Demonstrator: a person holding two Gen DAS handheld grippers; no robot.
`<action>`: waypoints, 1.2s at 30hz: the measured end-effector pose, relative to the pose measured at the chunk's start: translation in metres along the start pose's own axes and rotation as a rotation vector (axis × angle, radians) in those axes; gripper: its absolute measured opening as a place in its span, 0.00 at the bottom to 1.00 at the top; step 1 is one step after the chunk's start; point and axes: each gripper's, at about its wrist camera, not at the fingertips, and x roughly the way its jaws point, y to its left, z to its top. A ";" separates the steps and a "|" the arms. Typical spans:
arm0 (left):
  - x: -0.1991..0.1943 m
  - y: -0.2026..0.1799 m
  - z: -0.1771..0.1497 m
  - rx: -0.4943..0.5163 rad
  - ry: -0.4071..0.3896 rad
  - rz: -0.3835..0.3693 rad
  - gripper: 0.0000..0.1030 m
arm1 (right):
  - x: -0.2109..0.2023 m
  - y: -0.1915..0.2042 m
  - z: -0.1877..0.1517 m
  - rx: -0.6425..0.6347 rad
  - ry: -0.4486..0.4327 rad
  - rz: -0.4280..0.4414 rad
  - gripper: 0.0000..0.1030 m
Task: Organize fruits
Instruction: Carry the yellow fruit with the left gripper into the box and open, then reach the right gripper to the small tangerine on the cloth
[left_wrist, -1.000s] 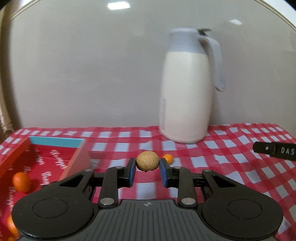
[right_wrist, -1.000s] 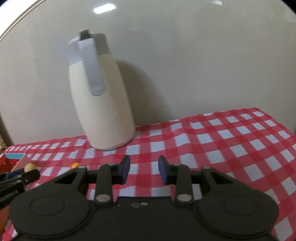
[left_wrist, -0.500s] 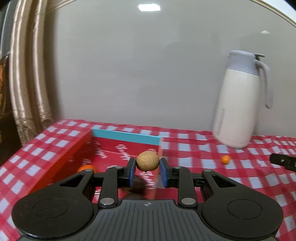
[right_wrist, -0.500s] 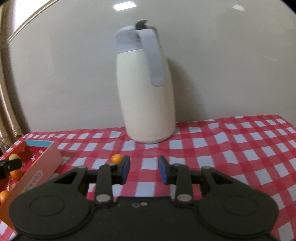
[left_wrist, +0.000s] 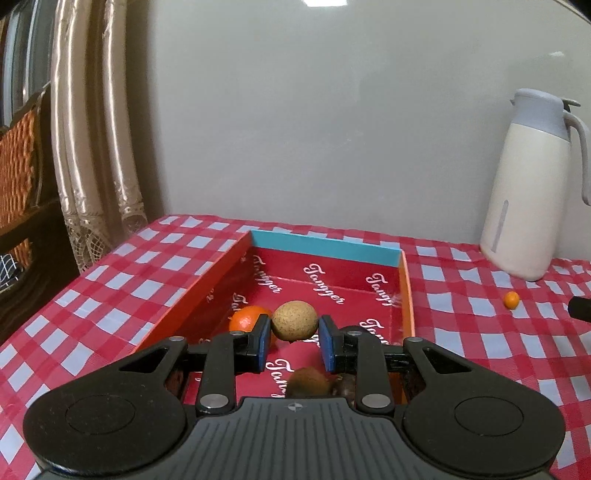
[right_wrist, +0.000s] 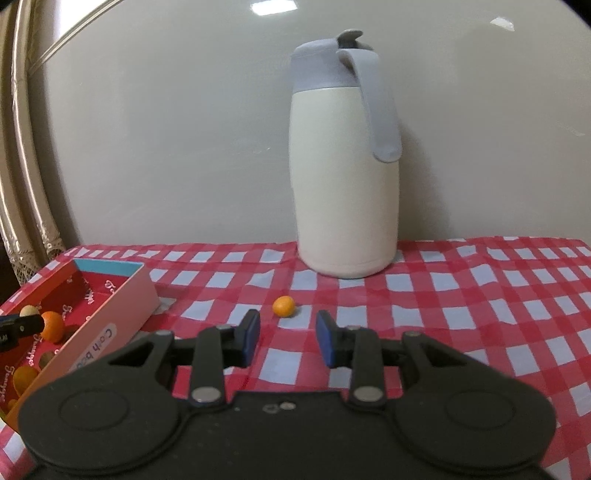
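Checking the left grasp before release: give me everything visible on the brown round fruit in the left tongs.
The brown round fruit is tan, matte and finely speckled, roughly spherical, with no stem showing. It sits pinched between the blue pads of the left tongs, one pad on each side, clear of the floor of the red cardboard box below it. An orange round fruit lies in the box just behind its left side; contact between them cannot be told. From the right wrist view only its top shows.

The box is lying ahead of and beneath the left gripper, which is holding a round fruit above it. An orange is sitting in the box, left of that fruit. The jug is standing behind the right gripper, and a small fruit is lying on the tablecloth just ahead of its tips.
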 end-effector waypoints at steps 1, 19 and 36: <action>0.001 0.000 0.000 0.003 0.004 0.002 0.28 | 0.000 0.001 0.000 -0.001 0.000 0.002 0.32; -0.008 -0.012 0.002 0.035 -0.048 0.022 0.84 | 0.001 0.001 0.001 -0.002 -0.005 0.004 0.32; -0.007 0.001 0.005 0.005 -0.055 0.026 0.84 | 0.017 0.024 0.007 -0.060 -0.001 0.016 0.30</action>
